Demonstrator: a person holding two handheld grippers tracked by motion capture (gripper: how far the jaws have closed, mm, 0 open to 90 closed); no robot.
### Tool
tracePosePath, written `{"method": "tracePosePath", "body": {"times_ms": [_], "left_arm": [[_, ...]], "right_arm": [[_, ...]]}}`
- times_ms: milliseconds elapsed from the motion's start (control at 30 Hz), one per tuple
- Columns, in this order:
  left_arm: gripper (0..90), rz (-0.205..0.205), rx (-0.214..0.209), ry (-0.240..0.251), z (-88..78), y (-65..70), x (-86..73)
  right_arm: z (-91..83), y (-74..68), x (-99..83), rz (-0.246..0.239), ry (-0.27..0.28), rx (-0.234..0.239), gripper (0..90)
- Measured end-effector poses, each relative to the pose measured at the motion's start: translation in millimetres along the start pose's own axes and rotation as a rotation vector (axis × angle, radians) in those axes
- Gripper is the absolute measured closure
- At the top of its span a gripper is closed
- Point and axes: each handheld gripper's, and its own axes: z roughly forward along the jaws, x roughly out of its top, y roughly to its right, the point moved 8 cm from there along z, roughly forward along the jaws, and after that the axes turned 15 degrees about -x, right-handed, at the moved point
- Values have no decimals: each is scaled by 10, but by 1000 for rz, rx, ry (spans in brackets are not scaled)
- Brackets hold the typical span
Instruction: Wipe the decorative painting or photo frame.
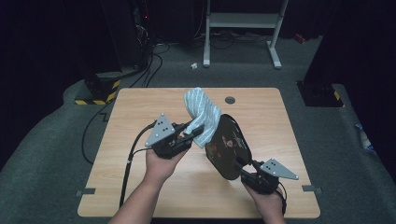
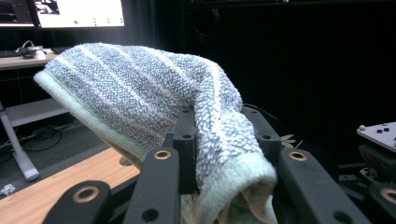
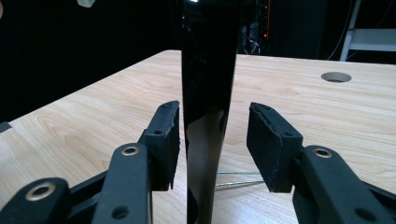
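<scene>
A blue-and-white striped cloth (image 2: 154, 102) is pinched between the pressed-together jaws of the left gripper (image 1: 187, 132) and is held up against the upper edge of a black tray (image 1: 229, 144). The tray stands on edge on the table (image 1: 140, 107), between the spread jaws of the right gripper (image 3: 212, 140), whose pads (image 3: 163, 140) are not touching it.

The left tool (image 1: 189, 133) grips a striped blue cloth (image 1: 201, 114) that rises above it, touching the black plate (image 1: 229, 147) just beside it. The right tool (image 1: 243, 169) meets this plate's lower edge over the bench (image 1: 140, 116).
</scene>
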Motion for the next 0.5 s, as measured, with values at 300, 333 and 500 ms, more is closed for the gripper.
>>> {"method": "tracePosePath", "body": {"times_ms": [300,333,500], "left_arm": [[701,-5,-1,15,32,-29,94],[701,-5,-1,15,32,-29,94],[701,9,-21,23,131,2,218]], "right_arm": [[15,-9,-16,-4,-2,-2,541],[13,-9,-14,-4,-1,-3,541],[10,-5,0,-1,3,-6,551]]}}
